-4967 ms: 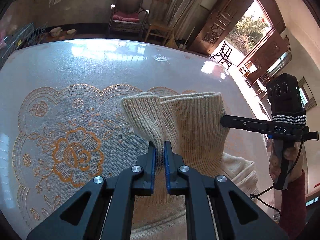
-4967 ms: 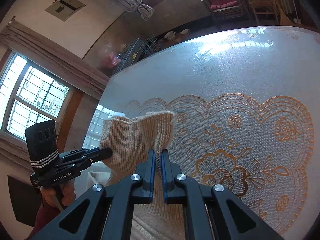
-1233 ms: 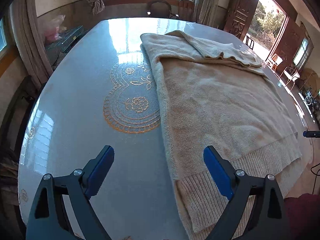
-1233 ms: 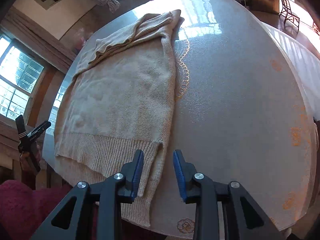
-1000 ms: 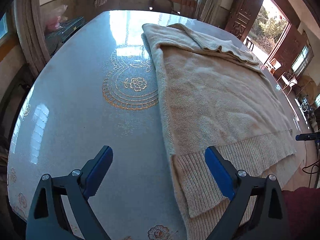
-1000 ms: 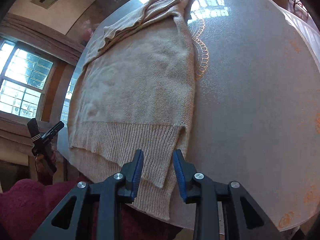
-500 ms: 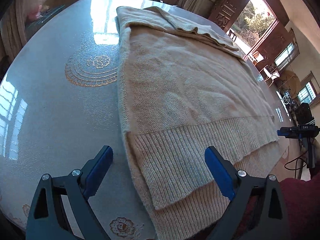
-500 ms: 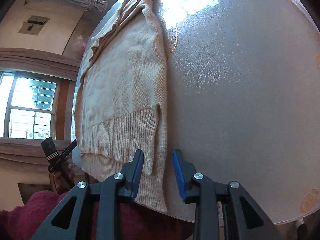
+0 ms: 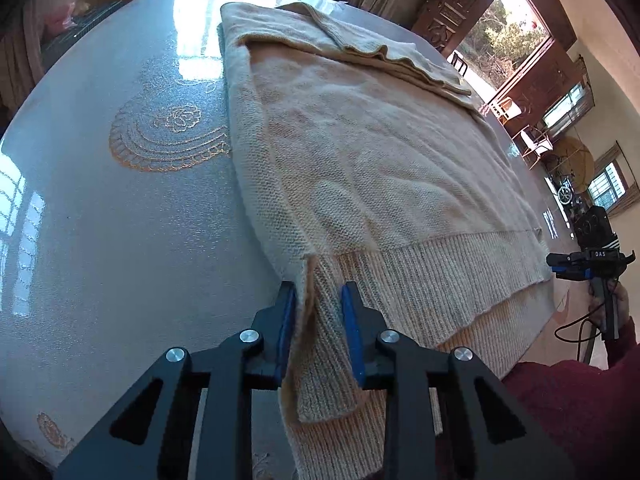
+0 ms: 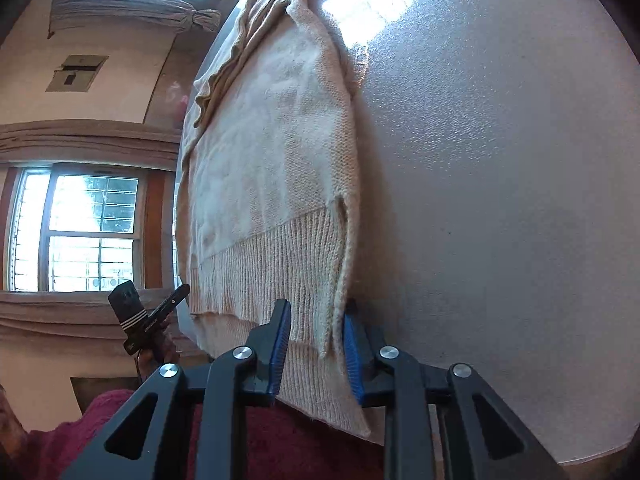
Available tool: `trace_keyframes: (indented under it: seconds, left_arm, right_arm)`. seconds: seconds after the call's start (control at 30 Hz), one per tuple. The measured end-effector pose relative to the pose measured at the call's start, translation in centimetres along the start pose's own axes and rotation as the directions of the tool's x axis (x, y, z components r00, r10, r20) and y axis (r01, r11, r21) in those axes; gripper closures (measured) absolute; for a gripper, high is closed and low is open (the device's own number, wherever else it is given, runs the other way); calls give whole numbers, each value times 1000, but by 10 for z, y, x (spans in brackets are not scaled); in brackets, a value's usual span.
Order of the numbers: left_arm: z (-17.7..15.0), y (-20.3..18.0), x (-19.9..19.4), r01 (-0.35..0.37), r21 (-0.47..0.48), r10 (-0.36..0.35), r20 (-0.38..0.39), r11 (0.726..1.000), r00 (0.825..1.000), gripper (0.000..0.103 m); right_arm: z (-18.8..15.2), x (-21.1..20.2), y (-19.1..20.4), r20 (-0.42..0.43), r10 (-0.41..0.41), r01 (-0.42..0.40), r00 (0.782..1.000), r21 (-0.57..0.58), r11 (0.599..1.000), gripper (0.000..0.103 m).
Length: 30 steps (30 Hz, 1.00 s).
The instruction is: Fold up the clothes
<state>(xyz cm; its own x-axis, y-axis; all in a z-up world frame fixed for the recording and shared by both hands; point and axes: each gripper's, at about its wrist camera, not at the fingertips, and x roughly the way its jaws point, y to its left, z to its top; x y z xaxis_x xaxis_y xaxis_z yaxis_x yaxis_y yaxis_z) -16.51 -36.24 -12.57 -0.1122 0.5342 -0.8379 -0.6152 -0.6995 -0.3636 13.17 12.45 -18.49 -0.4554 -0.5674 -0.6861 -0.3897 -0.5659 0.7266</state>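
A beige knit sweater lies flat on the round table, its sleeves folded across the far end. My left gripper is at the near left corner of the ribbed hem; its jaws are narrowed around the raised hem corner but still apart. In the right wrist view the sweater runs away from me, and my right gripper straddles the hem's right corner, at the side slit, with a narrow gap. Each gripper shows small in the other's view: right gripper, left gripper.
The hem hangs over the table's near edge, against a person's maroon clothing. An orange lace pattern lies left of the sweater. Bare tabletop spreads to the right. Chairs, windows and a doorway ring the room.
Both grippers have come down and forward to the hem corners. The left jaws went from wide open to a narrow gap around the hem. The right jaws kept their narrow gap.
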Motion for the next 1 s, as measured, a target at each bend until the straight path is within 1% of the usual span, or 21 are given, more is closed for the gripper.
trace_keyframes:
  seconds: [0.03,0.1,0.13,0.23,0.3,0.37,0.43,0.5,0.53,0.57,0.67,0.73,0.83,0.9,0.93,0.97,1.0]
  left_arm:
    - [0,3,-1,15,-12,-15,2,1000,1000,77]
    - [-1,4,-2,19,-18,-19,4,1000,1000,77]
    - [-1,3,-2,17,-16,-17,4,1000,1000,77]
    - [-1,2,-2,9,-12,-9,-3,1000,1000,76]
    - [0,0,-4,-4,8,4,-12,1000,1000,62]
    - [-1,-3,-5,-19,29,20,-21,999,1000,55]
    - [-1,-6,-5,-34,51,36,-32,998,999,55]
    - [-2,-7,-4,-49,62,52,-41,997,998,60]
    - [-2,-6,-4,-49,60,52,-43,997,998,60]
    - [-2,-5,-5,-46,57,49,-45,997,998,60]
    - [-2,-5,-5,-45,57,48,-53,997,997,60]
    - [-3,-3,-5,-33,50,36,-61,998,998,60]
    - [-3,3,-6,9,4,-8,-68,1000,998,60]
    - [-3,8,-6,29,-27,-31,-70,999,997,60]
    - [-3,10,-6,40,-42,-43,-70,998,997,63]
    - [-4,12,-6,50,-58,-54,-70,997,996,72]
    - [-4,14,-5,61,-73,-66,-70,995,995,76]
  right_arm:
    - [0,2,2,-3,-6,6,1000,-7,1000,90]
    - [1,7,6,-10,-18,17,1000,-21,1000,92]
    - [1,9,9,-14,-27,27,1000,-29,999,96]
    - [1,10,17,-26,-71,70,997,-62,996,96]
    - [1,10,20,-35,-96,92,995,-83,992,96]
    - [1,10,22,-42,-118,113,992,-103,988,99]
    - [2,10,22,-48,-124,118,991,-113,987,99]
    - [1,13,23,-74,-108,98,991,-128,987,99]
    - [1,15,23,-90,-96,83,991,-138,987,98]
    - [0,16,24,-101,-88,73,991,-146,987,94]
    - [-1,18,25,-110,-78,61,991,-156,986,93]
    - [-2,19,26,-116,-73,54,991,-159,986,93]
    - [-1,19,22,-117,-52,39,992,-112,993,93]
    - [-1,20,20,-112,-49,39,992,-95,995,96]
    - [-1,20,20,-108,-57,47,992,-94,994,97]
    - [-1,20,21,-103,-66,55,992,-101,993,98]
    - [-1,21,23,-100,-75,64,992,-109,992,98]
